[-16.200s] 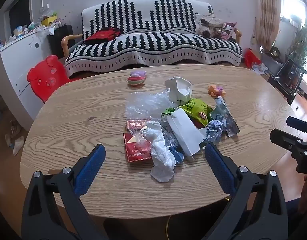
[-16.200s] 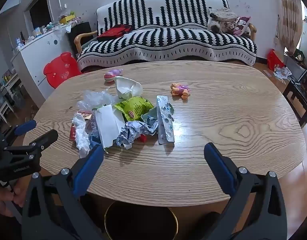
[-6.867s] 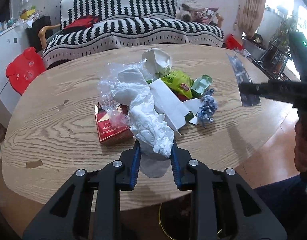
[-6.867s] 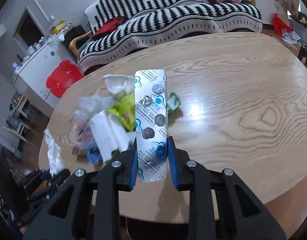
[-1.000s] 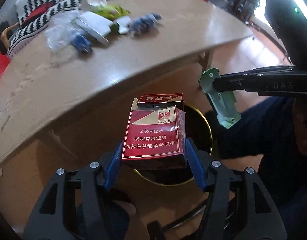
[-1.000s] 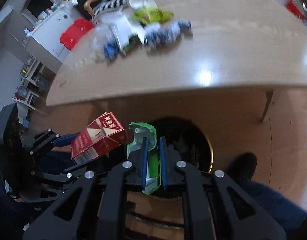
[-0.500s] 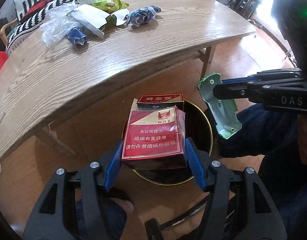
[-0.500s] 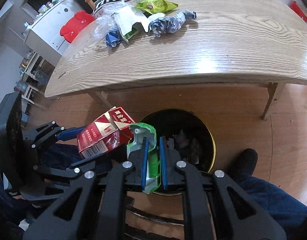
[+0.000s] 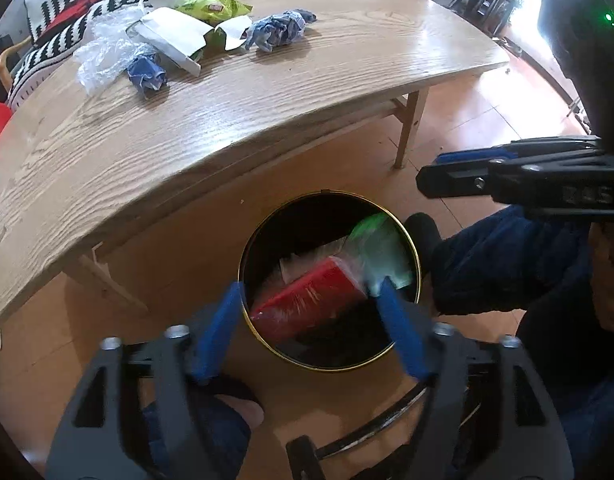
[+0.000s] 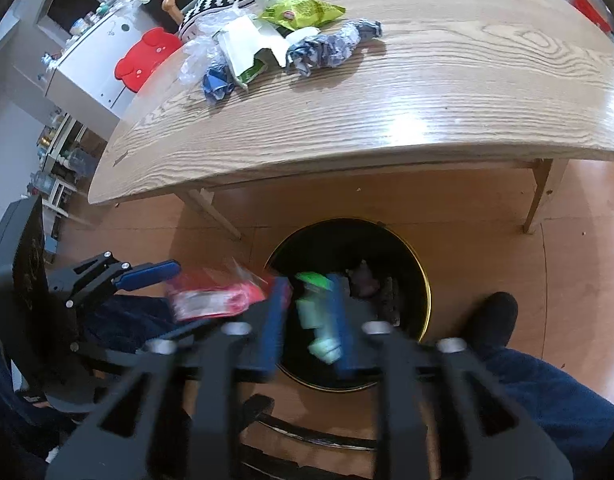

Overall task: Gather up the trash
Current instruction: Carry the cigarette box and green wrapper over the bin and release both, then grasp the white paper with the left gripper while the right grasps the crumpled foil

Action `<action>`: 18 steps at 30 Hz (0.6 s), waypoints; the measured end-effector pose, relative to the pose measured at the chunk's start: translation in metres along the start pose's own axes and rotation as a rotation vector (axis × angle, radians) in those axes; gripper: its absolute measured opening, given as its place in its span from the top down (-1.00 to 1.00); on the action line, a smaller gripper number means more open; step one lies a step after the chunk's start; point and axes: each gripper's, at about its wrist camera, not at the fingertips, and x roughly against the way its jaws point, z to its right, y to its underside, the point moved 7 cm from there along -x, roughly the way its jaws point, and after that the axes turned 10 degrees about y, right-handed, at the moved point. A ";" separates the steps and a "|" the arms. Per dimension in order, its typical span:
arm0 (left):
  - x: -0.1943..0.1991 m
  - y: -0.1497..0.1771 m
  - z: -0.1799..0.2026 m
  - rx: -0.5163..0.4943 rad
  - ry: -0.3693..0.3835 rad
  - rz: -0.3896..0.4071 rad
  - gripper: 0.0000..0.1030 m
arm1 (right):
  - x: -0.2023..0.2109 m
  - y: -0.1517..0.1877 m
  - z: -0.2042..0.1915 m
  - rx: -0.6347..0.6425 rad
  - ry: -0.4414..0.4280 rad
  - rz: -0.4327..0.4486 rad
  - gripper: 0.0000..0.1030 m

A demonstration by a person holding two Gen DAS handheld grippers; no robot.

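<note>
My left gripper (image 9: 309,320) hangs over the black, gold-rimmed bin (image 9: 415,256), its jaws opening. The red cigarette pack (image 9: 307,304) is loose below them and drops, blurred, into the bin. A green plastic piece (image 9: 381,254) falls beside it. In the right wrist view my right gripper (image 10: 309,320) is also opening above the bin (image 10: 427,292). The green piece (image 10: 319,320) slips down between its blue fingers, free of the pads. The red pack (image 10: 215,296) shows blurred to the left, under the left gripper (image 10: 147,274).
More trash lies on the wooden table (image 9: 267,92): a white carton (image 9: 175,36), a green snack bag (image 9: 215,6), crumpled blue-white paper (image 9: 279,32), clear plastic (image 9: 103,52), a blue wad (image 9: 147,72). A person's trouser leg (image 9: 487,264) and shoe (image 10: 491,320) flank the bin.
Both grippers have spread their jaws. The red pack has left the left gripper and the green piece has left the right one; both are falling into the bin.
</note>
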 end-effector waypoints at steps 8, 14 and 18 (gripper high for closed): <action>-0.001 -0.002 0.000 0.005 -0.005 -0.001 -0.59 | 0.007 -0.003 0.001 -0.009 -0.004 0.027 -0.40; -0.001 -0.002 0.002 0.003 -0.010 0.001 -0.60 | 0.007 -0.004 -0.001 -0.007 -0.004 0.030 -0.40; 0.001 -0.003 0.001 0.011 -0.011 0.009 -0.60 | 0.008 -0.004 -0.001 -0.008 -0.004 0.034 -0.40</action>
